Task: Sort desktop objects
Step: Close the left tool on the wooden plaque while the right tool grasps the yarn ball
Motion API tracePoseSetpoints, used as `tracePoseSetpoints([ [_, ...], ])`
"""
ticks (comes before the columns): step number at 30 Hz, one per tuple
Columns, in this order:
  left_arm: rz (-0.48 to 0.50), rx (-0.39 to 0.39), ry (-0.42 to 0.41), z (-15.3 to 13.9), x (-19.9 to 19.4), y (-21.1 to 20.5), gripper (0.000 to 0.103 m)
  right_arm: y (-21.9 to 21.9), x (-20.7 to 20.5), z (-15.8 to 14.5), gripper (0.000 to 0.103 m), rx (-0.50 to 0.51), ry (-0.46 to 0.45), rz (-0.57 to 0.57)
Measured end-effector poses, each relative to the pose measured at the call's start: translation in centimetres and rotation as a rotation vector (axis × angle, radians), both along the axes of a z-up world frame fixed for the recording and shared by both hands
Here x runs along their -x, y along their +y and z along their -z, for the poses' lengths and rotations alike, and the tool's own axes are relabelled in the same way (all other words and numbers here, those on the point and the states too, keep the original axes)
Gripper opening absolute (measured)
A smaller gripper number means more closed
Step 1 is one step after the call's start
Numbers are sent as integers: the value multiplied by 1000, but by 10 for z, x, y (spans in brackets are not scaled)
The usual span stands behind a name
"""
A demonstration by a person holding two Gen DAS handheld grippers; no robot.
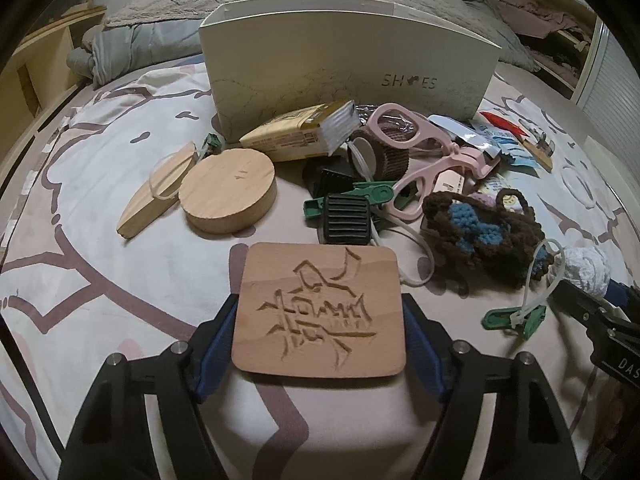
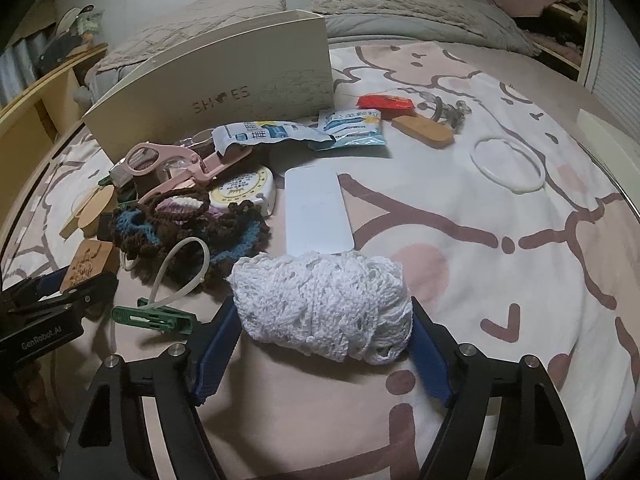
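Note:
My left gripper (image 1: 319,312) is shut on a square wooden coaster (image 1: 319,308) carved with characters; the coaster also shows in the right wrist view (image 2: 90,266). My right gripper (image 2: 322,320) is shut on a white crocheted bundle (image 2: 320,304), also at the right edge of the left view (image 1: 584,272). A cream shoe box (image 1: 348,60) stands open behind the pile; it also shows in the right view (image 2: 224,96). A pile of small objects lies on the bedsheet between the box and the grippers.
The pile holds a round wooden disc (image 1: 227,196), pink glasses (image 1: 404,168), brown-blue crochet (image 1: 480,236), green clips (image 1: 516,316), a black vent block (image 1: 346,220). A white remote (image 2: 316,212), tape measure (image 2: 246,190), sachets (image 2: 352,128), white ring (image 2: 508,168) lie further right.

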State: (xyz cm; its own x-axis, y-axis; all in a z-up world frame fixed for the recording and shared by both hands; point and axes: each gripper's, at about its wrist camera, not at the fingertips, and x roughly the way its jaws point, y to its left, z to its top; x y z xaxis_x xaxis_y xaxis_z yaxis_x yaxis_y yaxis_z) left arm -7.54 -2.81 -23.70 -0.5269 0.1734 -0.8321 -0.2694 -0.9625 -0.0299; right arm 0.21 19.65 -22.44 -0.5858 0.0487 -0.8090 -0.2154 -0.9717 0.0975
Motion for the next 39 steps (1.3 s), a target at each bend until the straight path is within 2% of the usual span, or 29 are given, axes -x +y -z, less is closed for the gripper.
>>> tracePoseSetpoints([
  [14, 2, -6, 5, -1, -4, -1, 76, -2, -1, 0, 78, -11, 16, -13],
  [30, -2, -14, 5, -4, -9, -6, 76, 11, -8, -6, 72, -21, 19, -6],
  [33, -2, -15, 4, -4, -10, -5, 76, 13, -4, -2, 75, -5, -9, -9],
  [36, -2, -14, 3, -3, -9, -6, 76, 13, -1, 0, 87, 11, -24, 3],
  [39, -2, -15, 4, -3, -9, -6, 76, 13, 3, -2, 89, 24, -22, 9],
])
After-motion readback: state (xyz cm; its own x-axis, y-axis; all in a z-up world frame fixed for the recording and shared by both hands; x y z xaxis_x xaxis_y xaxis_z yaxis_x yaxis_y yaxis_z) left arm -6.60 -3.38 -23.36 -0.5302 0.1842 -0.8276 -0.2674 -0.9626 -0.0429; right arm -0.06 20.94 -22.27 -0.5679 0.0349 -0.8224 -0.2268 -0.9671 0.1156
